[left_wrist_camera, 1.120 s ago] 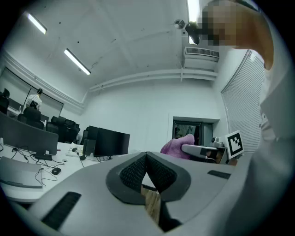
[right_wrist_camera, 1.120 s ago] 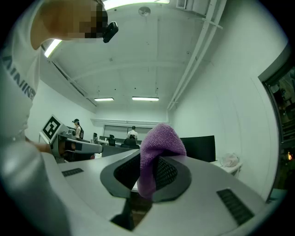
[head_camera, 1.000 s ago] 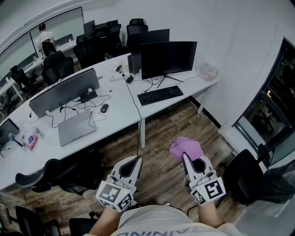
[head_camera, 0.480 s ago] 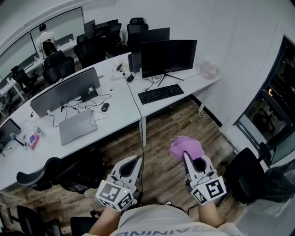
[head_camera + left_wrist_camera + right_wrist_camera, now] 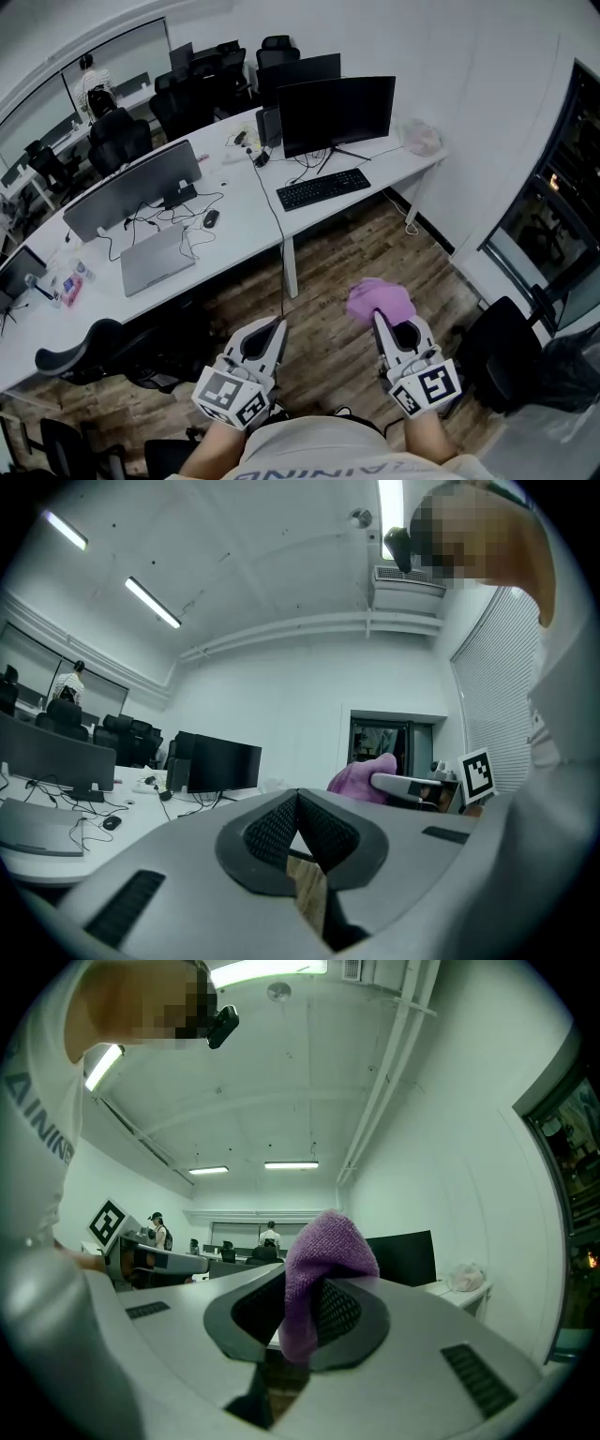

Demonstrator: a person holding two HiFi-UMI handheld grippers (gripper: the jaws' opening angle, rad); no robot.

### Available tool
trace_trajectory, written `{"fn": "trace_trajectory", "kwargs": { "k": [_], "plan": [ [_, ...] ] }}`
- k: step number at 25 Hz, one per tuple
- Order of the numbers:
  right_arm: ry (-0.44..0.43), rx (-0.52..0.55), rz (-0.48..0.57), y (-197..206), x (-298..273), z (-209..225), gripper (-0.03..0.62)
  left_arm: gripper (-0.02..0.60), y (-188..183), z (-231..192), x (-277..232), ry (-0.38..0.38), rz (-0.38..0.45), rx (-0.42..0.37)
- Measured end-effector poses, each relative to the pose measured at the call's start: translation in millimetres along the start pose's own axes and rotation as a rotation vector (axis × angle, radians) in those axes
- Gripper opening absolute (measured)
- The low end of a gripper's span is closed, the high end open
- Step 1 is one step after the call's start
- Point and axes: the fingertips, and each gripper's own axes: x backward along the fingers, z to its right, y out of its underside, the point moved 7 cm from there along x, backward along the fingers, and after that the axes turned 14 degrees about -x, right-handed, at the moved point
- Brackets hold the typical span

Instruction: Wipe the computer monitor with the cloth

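A black computer monitor (image 5: pixel 336 111) stands on the white desk (image 5: pixel 248 225) ahead, with a black keyboard (image 5: pixel 322 188) in front of it. The monitor also shows in the left gripper view (image 5: pixel 225 767) and the right gripper view (image 5: pixel 403 1257). My right gripper (image 5: pixel 377 319) is shut on a purple cloth (image 5: pixel 381 301), which bulges from its jaws (image 5: pixel 319 1283). My left gripper (image 5: pixel 277 323) is shut with nothing in it (image 5: pixel 298 799). Both hang low over the wood floor, well short of the desk.
A second monitor (image 5: pixel 131 190), a laptop (image 5: pixel 156 259), a mouse (image 5: pixel 212 218) and cables lie on the desk's left part. A crumpled bag (image 5: pixel 421 138) sits at the desk's right end. Black chairs (image 5: pixel 80 357) stand at the left and another (image 5: pixel 502 354) at the right.
The view has shifted slightly, the desk and monitor sitting a little higher and to the left. Both grippers keep their places and the cloth stays held.
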Motion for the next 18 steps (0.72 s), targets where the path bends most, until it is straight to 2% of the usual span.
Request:
{"fn": "trace_trajectory", "kwargs": {
  "k": [6,11,18],
  "plan": [
    [0.01,-0.025,0.001,3,24,30,0.055,0.005,1,28,-17,0.007,-0.016,-0.004],
    [-0.012,-0.073,-0.022,18,43,54,0.055,0.005,9,51,-25,-0.026,-0.058,-0.003],
    [-0.02,-0.138,-0.036,32,45,83,0.055,0.005,11,66,-43,-0.035,-0.102,-0.013]
  ]
}}
